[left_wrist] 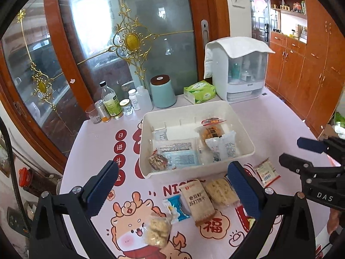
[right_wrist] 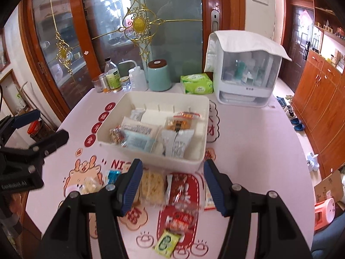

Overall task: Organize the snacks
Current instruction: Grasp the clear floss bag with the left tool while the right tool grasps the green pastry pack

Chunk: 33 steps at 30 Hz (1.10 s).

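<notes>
Loose snack packets (right_wrist: 151, 185) are lying under the right gripper (right_wrist: 172, 185); the bin (right_wrist: 151, 159) is blocking travel ahead.

Table (left_wrist: 280, 120) with pink cartoon cover
White bin (left_wrist: 237, 116), loose snack packets (left_wrist: 199, 202), bottles (left_wrist: 111, 101), tissue pack (left_wrist: 200, 91) lie on it.

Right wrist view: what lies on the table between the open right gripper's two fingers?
In the right wrist view, the right gripper frames a clear pale cracker pack and a red wrapped snack, neither gripped.
</notes>
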{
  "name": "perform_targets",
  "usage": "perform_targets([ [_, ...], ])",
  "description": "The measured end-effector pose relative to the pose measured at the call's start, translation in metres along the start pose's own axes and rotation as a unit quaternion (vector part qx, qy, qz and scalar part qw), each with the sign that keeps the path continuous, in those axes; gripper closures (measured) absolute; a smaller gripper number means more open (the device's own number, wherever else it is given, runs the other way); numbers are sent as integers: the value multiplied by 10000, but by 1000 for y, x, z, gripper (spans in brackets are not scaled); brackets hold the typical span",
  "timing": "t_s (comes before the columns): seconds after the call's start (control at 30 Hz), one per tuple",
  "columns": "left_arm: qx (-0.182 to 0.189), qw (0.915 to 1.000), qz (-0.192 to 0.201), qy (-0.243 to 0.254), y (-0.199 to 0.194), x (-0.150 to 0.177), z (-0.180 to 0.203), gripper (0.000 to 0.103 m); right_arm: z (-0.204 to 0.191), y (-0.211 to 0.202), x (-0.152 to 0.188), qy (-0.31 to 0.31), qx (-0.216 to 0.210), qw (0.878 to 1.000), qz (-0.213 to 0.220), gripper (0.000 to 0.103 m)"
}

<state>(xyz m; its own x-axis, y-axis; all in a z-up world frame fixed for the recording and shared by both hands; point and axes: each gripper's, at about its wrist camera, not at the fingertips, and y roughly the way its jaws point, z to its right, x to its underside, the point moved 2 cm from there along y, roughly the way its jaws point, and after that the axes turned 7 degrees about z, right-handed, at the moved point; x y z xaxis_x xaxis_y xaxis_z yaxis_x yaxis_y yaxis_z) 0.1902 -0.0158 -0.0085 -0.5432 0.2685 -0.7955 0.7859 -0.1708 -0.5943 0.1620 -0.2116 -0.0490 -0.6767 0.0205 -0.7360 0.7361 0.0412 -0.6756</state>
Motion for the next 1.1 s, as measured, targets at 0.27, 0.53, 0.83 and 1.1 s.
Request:
perform_targets([
  [0.27, 65, 10000, -24, -4, -21, 36, 0, 2, 3, -7, 50, 125, -9, 9994, -336, 44],
  [0.53, -69, 9985, -507, -175, -11, 90, -13, 2, 9, 10, 111, 425, 32, 9944, -965, 44],
  [0.83, -260, 9897, -1320, -483, 26, 155, -43, 2, 10, 41, 171, 693, 135, 9835, -1668, 44],
  [1.1, -294, 9796, -1825, -791, 58, 187, -65, 2, -2, 61, 194, 798, 122, 9762, -2013, 44],
])
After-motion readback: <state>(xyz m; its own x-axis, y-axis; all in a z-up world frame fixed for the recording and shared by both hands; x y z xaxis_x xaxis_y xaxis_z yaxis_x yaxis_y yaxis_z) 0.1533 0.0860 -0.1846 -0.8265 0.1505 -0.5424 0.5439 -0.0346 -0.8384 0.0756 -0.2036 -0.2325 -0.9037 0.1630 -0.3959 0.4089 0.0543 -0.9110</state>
